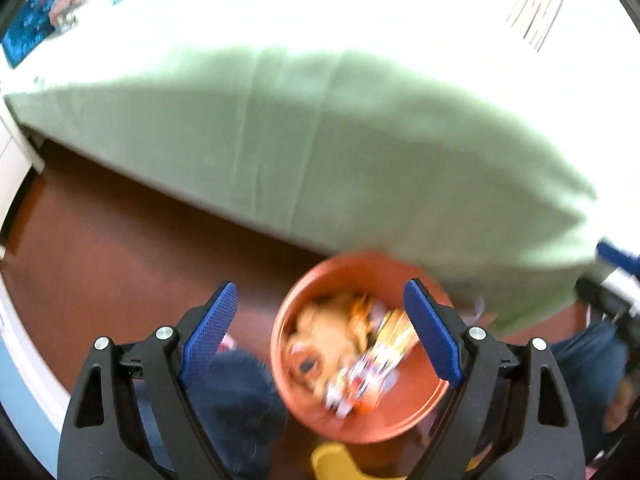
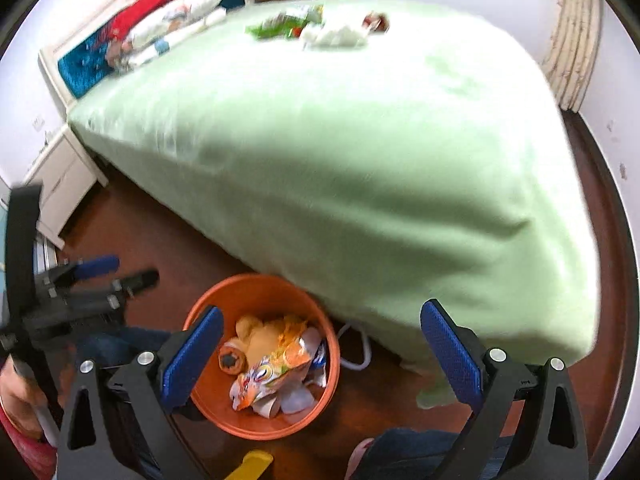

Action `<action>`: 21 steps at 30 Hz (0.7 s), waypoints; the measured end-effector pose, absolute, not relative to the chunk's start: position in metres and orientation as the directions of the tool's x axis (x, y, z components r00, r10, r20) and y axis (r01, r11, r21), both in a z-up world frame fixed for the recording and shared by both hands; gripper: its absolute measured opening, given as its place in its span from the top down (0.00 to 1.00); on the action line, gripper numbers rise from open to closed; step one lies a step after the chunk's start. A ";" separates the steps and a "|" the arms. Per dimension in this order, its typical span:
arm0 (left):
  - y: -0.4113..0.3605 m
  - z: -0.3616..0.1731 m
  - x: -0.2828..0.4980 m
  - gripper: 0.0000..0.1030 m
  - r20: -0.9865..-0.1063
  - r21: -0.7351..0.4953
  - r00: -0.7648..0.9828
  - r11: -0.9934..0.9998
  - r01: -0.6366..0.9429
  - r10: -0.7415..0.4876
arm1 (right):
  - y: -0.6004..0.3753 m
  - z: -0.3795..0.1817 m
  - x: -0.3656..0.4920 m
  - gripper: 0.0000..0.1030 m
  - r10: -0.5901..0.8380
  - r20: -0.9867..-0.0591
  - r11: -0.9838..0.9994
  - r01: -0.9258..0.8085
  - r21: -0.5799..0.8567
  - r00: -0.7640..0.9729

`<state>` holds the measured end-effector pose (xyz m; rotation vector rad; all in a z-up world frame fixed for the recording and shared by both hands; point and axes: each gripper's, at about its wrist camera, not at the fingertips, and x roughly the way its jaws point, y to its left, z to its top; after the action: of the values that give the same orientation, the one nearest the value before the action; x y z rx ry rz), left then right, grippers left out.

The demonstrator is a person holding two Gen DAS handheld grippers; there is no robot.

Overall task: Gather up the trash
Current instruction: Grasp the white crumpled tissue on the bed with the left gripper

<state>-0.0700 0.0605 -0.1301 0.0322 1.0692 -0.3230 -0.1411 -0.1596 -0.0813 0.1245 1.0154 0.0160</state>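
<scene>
Both grippers hang above the floor with their fingers spread wide and nothing between the blue pads: the left gripper [image 1: 324, 330] frames one orange bin [image 1: 416, 420], and the right gripper [image 2: 320, 354] looks down on the same bin [image 2: 208, 308] from the other side. Each shows two fingers. The bin stands on the dark wooden floor [image 2: 132, 232], just beside the hanging edge of the green bedsheet [image 2: 360, 184], and holds a heap of crumpled wrappers [image 2: 276, 364], too tangled to count; in the left view they are smeared by blur. On the bed, far from the bin near its opposite edge, three pieces of trash lie close together: a green packet [image 2: 280, 24], a white wad [image 2: 336, 36] and a small red-brown scrap [image 2: 376, 20]. Pillows [image 2: 172, 24] pile against the headboard. One white nightstand [image 2: 60, 188] stands left of the bed. A yellow thing [image 2: 252, 464] is cut off at the bottom edge. Bare floor lies open left of the bin.
</scene>
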 end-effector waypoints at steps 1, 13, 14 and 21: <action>0.056 -0.119 -0.065 0.15 -0.849 -0.138 0.459 0.948 0.286 -0.262 | -0.166 -0.073 -0.144 0.06 0.067 -0.834 0.992 0.052 0.114 0.547; -0.079 -0.031 0.045 0.12 -0.759 0.155 0.565 0.753 0.639 -0.324 | -0.204 -0.053 -0.148 0.06 0.124 -0.788 0.972 0.086 0.219 0.602; -0.094 -0.033 0.056 0.12 -0.764 0.201 0.564 0.715 0.669 -0.313 | -0.207 -0.054 -0.148 0.06 0.128 -0.786 0.970 0.089 0.226 0.604; -0.142 -0.063 0.118 0.12 -0.805 0.315 0.543 0.604 0.732 -0.240 | -0.228 -0.057 -0.142 0.06 0.140 -0.781 0.957 0.120 0.265 0.608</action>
<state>0.1182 -0.1418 -0.0634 0.7045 0.7963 -0.6369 -0.1417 -0.2284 -0.0565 0.3059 0.9211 0.0120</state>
